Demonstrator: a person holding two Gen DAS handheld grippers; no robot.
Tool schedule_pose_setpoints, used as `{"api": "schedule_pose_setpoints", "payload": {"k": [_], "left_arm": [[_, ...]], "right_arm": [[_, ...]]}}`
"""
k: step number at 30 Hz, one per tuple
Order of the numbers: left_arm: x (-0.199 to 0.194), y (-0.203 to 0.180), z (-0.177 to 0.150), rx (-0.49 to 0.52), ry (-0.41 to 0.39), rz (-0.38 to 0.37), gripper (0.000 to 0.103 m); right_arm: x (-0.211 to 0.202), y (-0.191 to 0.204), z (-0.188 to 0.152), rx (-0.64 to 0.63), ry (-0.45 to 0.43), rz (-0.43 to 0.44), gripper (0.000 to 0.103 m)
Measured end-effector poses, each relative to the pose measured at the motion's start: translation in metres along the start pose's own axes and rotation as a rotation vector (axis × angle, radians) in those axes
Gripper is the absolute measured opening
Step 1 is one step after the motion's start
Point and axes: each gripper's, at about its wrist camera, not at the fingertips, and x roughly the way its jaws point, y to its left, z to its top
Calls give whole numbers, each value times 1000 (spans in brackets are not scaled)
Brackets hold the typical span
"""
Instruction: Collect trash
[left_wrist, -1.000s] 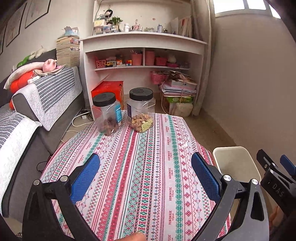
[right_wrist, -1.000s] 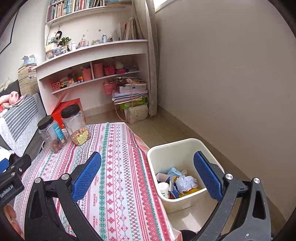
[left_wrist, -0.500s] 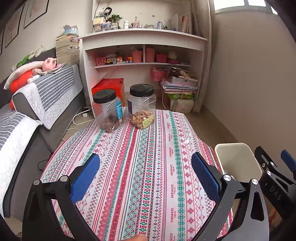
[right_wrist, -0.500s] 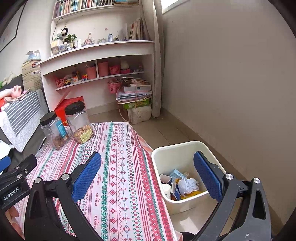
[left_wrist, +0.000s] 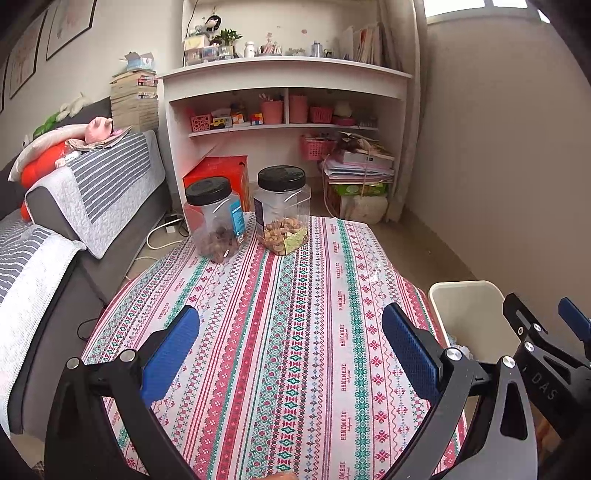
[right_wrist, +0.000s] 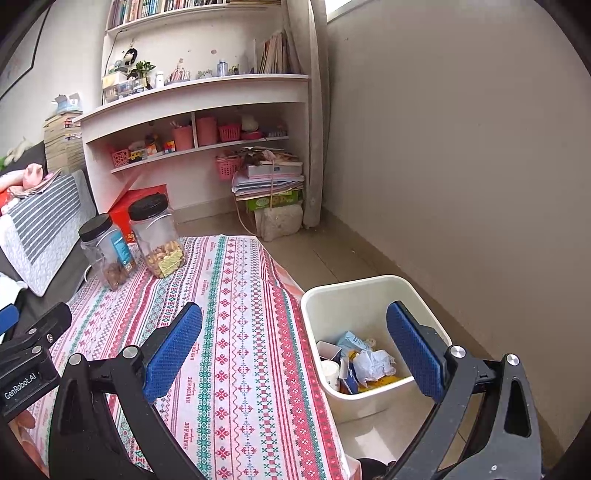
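Fingers: four blue pads in all, two per gripper. Left gripper (left_wrist: 290, 350): pads spread wide apart, nothing between them, held above the near half of the table (left_wrist: 295, 369). Right gripper (right_wrist: 295, 350): pads likewise wide apart and empty, one over the table's right edge, the other over the bin (right_wrist: 351, 295).

Table: one, under a striped red, green and white cloth printed HANDMADE.

Jars: two, clear plastic with black lids, upright at the far end of the table. Left jar (left_wrist: 216, 221) carries a blue label and holds dark pieces at the bottom. Right jar (left_wrist: 282, 210) holds pale nuts and a green packet. They stand just beside each other; whether they touch cannot be told.

Bin: one, white, open-topped, on the floor just right of the table.

Trash (right_wrist: 369, 363): all of it lies in the bin. Countable there: one crumpled white paper, one light blue carton, one white cup; further scraps, yellow and dark blue, lie too jumbled to count.

Sofa (left_wrist: 92, 206): one, grey, left of the table, with striped throws.

Shelf unit (left_wrist: 288, 96): one, white, against the far wall, stocked with small items too many and too small to count.

Red box (left_wrist: 221, 171): one, on the floor behind the jars.
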Motion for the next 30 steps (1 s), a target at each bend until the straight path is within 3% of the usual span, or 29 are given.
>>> {"api": "schedule_pose_setpoints", "payload": {"k": [16, 30], "left_arm": [[3, -1, -5, 19, -16, 16, 96], [1, -1, -4, 17, -26, -27, 95]], "right_arm": [[5, 3, -2, -17, 23, 12, 96], [5, 2, -2, -13, 18, 9, 96]]}}
